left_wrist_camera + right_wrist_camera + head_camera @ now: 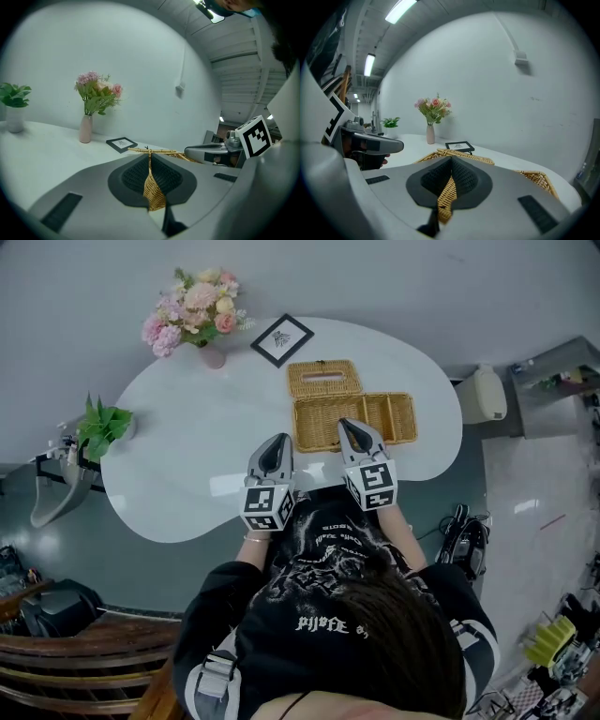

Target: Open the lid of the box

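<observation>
Though seemingly light and fairly stiff, treat the wicker box (354,420) mid-desk (187,437) as crushable and pinch only its woven rim, as with left gripper (280,441) and right gripper (347,425) fingers clamped shut on the near edge, lid (323,378) apparently folded back behind.

Head cam over me, steeply down on table (206,427). My gripper cams low, close, facing wall (140,65); share flowers (97,91), frame (121,144), seemingly wicker box (154,192).
</observation>
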Action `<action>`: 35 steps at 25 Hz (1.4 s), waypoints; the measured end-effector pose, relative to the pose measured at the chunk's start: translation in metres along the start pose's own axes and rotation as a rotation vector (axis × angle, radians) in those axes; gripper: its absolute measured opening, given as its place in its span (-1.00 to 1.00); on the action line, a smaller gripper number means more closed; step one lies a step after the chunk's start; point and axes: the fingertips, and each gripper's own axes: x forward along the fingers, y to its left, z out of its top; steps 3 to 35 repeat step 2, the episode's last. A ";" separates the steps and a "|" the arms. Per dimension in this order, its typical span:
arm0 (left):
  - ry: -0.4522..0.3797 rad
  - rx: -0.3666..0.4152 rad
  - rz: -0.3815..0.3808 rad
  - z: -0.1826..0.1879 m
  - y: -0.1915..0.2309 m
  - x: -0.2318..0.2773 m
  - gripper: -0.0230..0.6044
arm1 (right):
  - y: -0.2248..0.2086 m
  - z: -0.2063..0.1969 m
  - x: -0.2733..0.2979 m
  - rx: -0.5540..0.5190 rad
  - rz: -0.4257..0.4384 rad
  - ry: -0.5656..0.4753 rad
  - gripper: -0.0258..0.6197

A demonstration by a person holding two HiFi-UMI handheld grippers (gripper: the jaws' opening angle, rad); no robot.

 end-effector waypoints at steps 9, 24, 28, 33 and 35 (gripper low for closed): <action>0.003 -0.002 0.005 -0.002 0.000 -0.001 -0.83 | 0.000 0.000 -0.001 -0.004 0.003 0.001 -0.84; 0.003 -0.002 0.005 -0.002 0.000 -0.001 -0.83 | 0.000 0.000 -0.001 -0.004 0.003 0.001 -0.84; 0.003 -0.002 0.005 -0.002 0.000 -0.001 -0.83 | 0.000 0.000 -0.001 -0.004 0.003 0.001 -0.84; 0.003 -0.002 0.005 -0.002 0.000 -0.001 -0.83 | 0.000 0.000 -0.001 -0.004 0.003 0.001 -0.84; 0.003 -0.002 0.005 -0.002 0.000 -0.001 -0.83 | 0.000 0.000 -0.001 -0.004 0.003 0.001 -0.84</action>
